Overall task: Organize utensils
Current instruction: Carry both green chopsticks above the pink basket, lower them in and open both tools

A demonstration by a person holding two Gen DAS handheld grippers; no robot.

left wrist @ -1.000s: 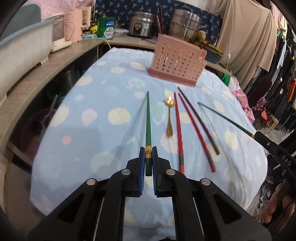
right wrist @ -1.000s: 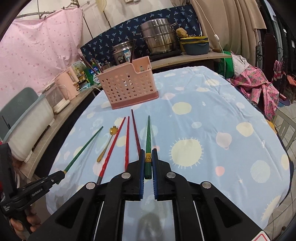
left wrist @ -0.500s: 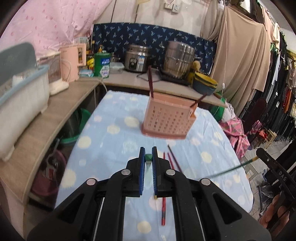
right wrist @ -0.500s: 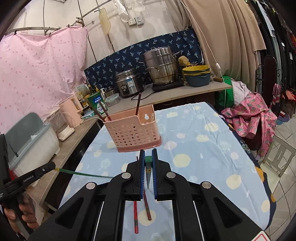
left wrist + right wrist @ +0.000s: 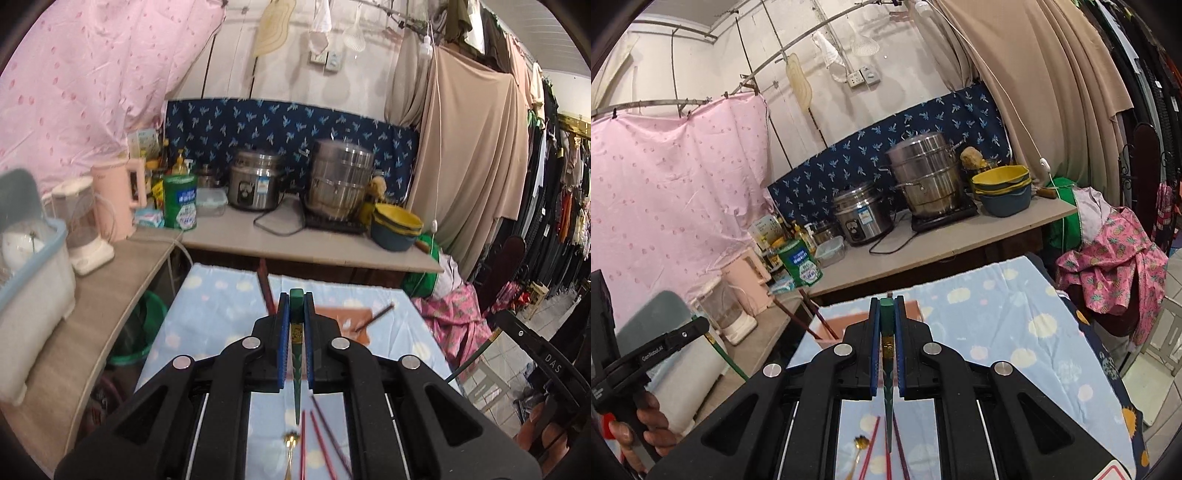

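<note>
My left gripper is shut on a green chopstick, held tip down above the table. My right gripper is shut on a second green chopstick, also tip down. The pink utensil basket lies just beyond the left gripper, mostly hidden by it; dark red chopsticks stick out of it. In the right wrist view the basket sits behind the fingers. Below on the cloth lie red chopsticks and a gold spoon, also in the right wrist view: chopsticks, spoon.
The blue spotted tablecloth covers the table. A counter behind holds a rice cooker, a steamer pot and stacked bowls. A white bin stands on the left shelf. Clothes hang at the right.
Both grippers have lifted their green chopsticks off the cloth and tilted up, moving toward and over the pink basket. The chopsticks now hang tip down.
</note>
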